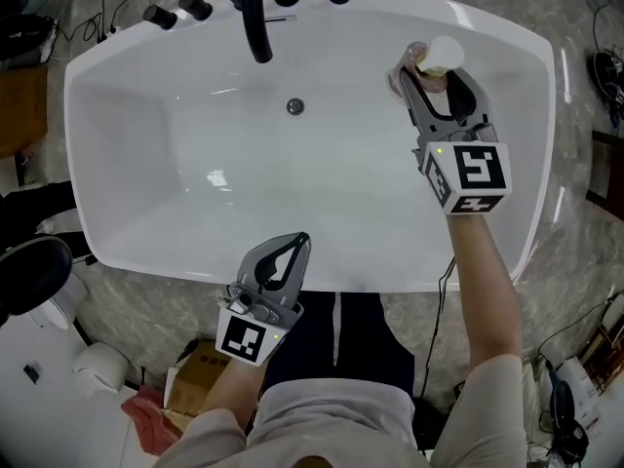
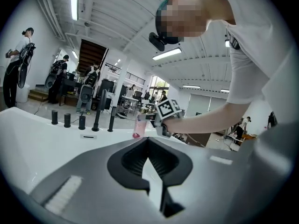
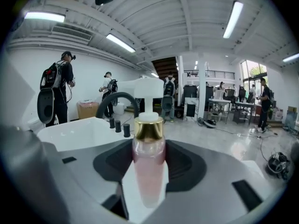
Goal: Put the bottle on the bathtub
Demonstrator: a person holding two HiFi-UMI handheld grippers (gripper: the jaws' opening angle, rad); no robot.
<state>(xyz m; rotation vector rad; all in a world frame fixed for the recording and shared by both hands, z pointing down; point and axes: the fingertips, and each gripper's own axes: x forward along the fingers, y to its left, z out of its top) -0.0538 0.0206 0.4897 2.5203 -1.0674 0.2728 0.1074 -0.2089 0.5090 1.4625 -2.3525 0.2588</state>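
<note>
A pink bottle [image 1: 408,74] with a gold collar and a white pump head hangs upright over the right part of the white bathtub [image 1: 127,193], close to its far rim. My right gripper [image 1: 430,74] is shut on it; in the right gripper view the bottle [image 3: 148,171] stands between the jaws. My left gripper [image 1: 303,243] rests over the tub's near rim, shut with nothing in it. In the left gripper view, the bottle [image 2: 138,125] and the right gripper [image 2: 150,119] show beyond the left gripper [image 2: 148,143].
A black curved faucet [image 1: 255,13] and black knobs [image 1: 175,12] line the tub's far rim, left of the bottle. The drain [image 1: 295,106] sits mid-tub. A cardboard box [image 1: 198,370] and cables lie on the floor near my legs. People stand in the background [image 3: 56,92].
</note>
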